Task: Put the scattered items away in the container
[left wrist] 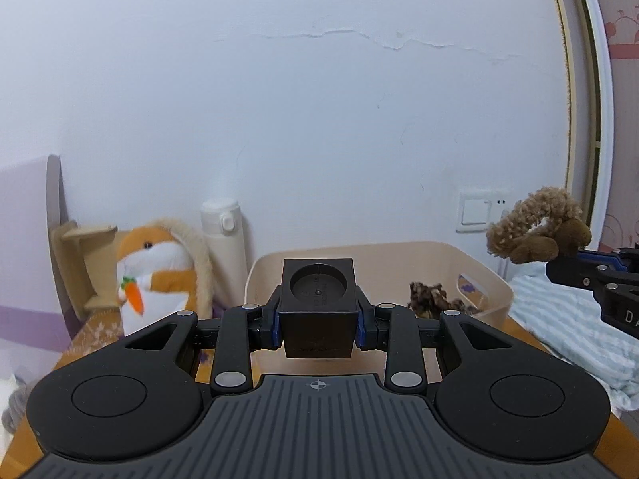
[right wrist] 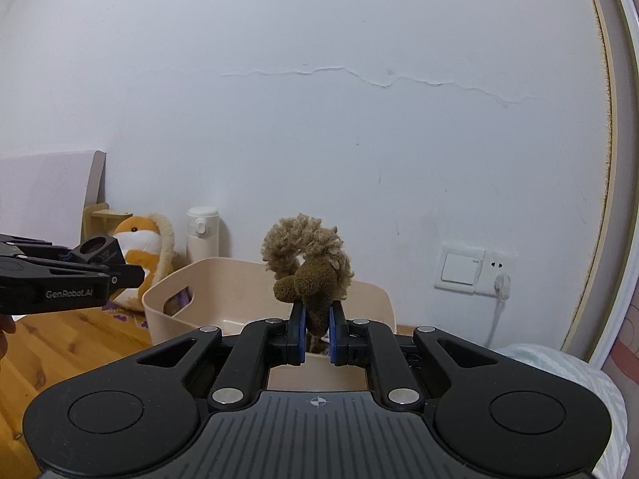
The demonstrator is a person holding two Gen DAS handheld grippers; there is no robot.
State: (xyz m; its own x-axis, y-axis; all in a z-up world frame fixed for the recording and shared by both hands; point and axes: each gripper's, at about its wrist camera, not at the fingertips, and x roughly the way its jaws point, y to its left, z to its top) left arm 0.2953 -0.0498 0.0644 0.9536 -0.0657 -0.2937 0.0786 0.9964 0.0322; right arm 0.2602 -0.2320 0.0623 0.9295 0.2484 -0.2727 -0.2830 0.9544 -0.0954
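Beige container [left wrist: 485, 275] on the wooden desk [right wrist: 60, 343] by the far wall, a dark fuzzy item [left wrist: 429, 297] inside. Orange plush [left wrist: 155, 271] and white bottle [left wrist: 223, 239] left of it. Left tongs [left wrist: 318, 321] clamp a black cube [left wrist: 318, 303], held above the container's near rim. Right tongs [right wrist: 317, 333] pinched tight on a brown curly plush [right wrist: 311, 275], above the container.

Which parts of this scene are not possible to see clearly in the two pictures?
- Floor of the beige plastic container: left wrist view, hidden by the black cube-shaped box; right wrist view, by the brown curly plush scrunchie.
- Dark speckled item inside: partly covered, identity unclear.
- Light blue striped cloth: cut off by the edge in both views.
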